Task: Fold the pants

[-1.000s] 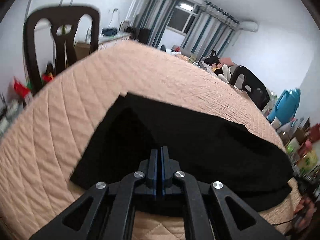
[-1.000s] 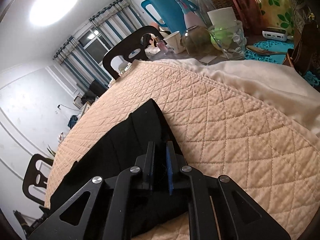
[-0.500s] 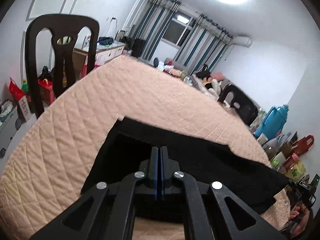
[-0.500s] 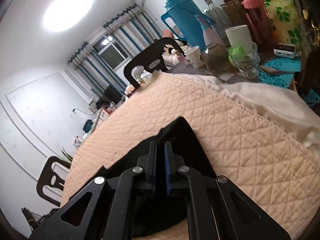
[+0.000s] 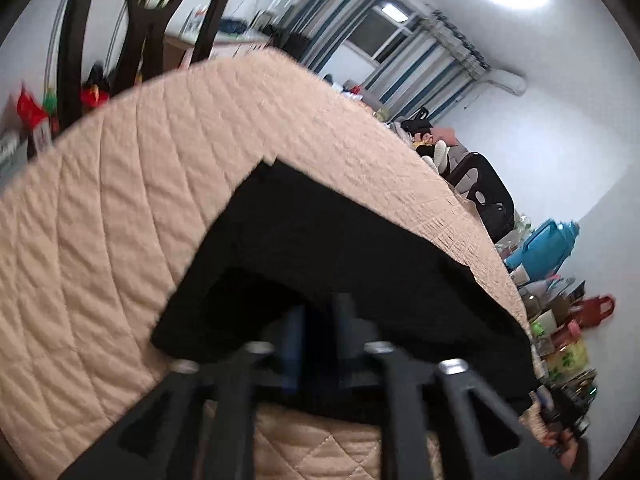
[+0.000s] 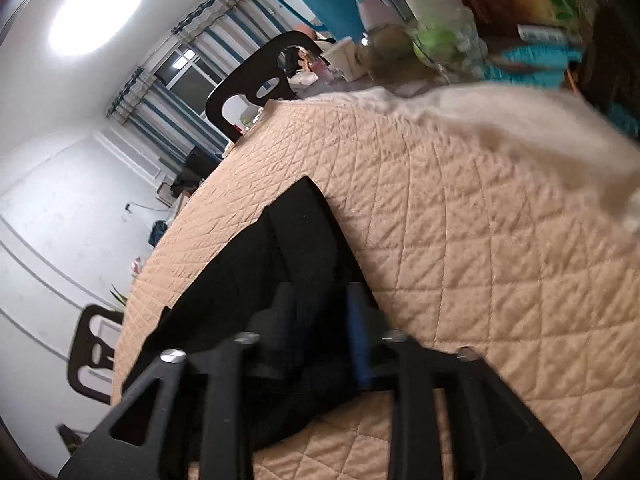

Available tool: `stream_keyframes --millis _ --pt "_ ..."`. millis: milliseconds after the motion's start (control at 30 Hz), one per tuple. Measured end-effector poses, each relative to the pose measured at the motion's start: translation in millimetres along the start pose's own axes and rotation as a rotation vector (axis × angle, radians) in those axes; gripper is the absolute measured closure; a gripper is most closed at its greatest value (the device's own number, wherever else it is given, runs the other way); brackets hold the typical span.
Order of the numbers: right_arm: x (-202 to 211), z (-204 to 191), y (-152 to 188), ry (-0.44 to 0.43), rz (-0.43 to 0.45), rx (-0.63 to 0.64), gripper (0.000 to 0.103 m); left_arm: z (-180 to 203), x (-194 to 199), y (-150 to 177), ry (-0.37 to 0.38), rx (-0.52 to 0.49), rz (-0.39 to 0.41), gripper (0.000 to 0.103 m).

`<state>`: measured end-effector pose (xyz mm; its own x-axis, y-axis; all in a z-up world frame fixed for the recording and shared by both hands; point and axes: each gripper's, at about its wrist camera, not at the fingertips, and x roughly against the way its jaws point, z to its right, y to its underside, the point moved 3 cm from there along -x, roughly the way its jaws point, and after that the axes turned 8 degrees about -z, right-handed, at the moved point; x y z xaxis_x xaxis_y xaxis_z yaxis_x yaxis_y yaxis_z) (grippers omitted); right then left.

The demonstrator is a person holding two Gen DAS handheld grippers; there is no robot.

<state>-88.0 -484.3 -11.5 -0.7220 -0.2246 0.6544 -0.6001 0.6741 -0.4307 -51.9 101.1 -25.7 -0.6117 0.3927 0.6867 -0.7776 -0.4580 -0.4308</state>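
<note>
Black pants [image 5: 320,248], folded, on quilted beige worktop [image 5: 120,208]. Left gripper [image 5: 318,320] and right gripper [image 6: 320,304]: jaws opening, spread over near pants edge, fabric between.

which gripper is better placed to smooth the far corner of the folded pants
Left, probably: the left gripper faces the far corner of the pants; the right gripper, jaws opening too, sits at their end.

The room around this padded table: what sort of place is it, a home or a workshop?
Most likely a lived-in home. Striped curtains hang at a window, dark dining chairs stand by a table under a quilted beige cover, and a blue thermos jug sits among household clutter.
</note>
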Motion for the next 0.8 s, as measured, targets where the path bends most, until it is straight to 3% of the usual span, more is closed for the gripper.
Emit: stream_keyframes --millis 100,167,333,400,433,467,500,600,700,800 --pt "-5 5 7 -0.021 -0.013 -0.023 0.066 4 1 5 0.004 -0.013 0.021 0.065" --pt "-3 3 9 -0.019 -0.002 -0.006 0.066 6 1 4 0.016 -0.017 0.026 0.057" --pt "-5 -5 6 -0.025 0.027 0.020 0.065 13 -4 -1 0.009 -0.022 0.050 0.056" --pt "-5 -9 5 -0.025 0.041 0.035 0.065 13 -8 -3 -0.007 -0.028 0.057 0.060" --pt "-7 -10 4 -0.006 0.040 0.041 0.066 14 -8 -3 -0.014 -0.026 0.060 0.067" --pt "-8 -9 4 0.014 0.038 0.038 0.080 15 -8 -3 -0.008 -0.034 0.059 0.089" --pt "-9 -9 3 0.032 0.036 0.038 0.091 19 -9 -4 -0.016 -0.048 0.052 0.098" --pt "-6 -12 0 0.028 0.037 0.036 0.094 29 0 -9 -0.039 -0.096 0.074 0.099" --pt "16 -26 -7 -0.024 0.066 0.049 0.095 37 24 -19 -0.005 -0.111 0.121 0.099" --pt "36 -38 -9 -0.051 0.086 0.066 0.095 36 36 -19 -0.046 -0.135 0.144 0.099"
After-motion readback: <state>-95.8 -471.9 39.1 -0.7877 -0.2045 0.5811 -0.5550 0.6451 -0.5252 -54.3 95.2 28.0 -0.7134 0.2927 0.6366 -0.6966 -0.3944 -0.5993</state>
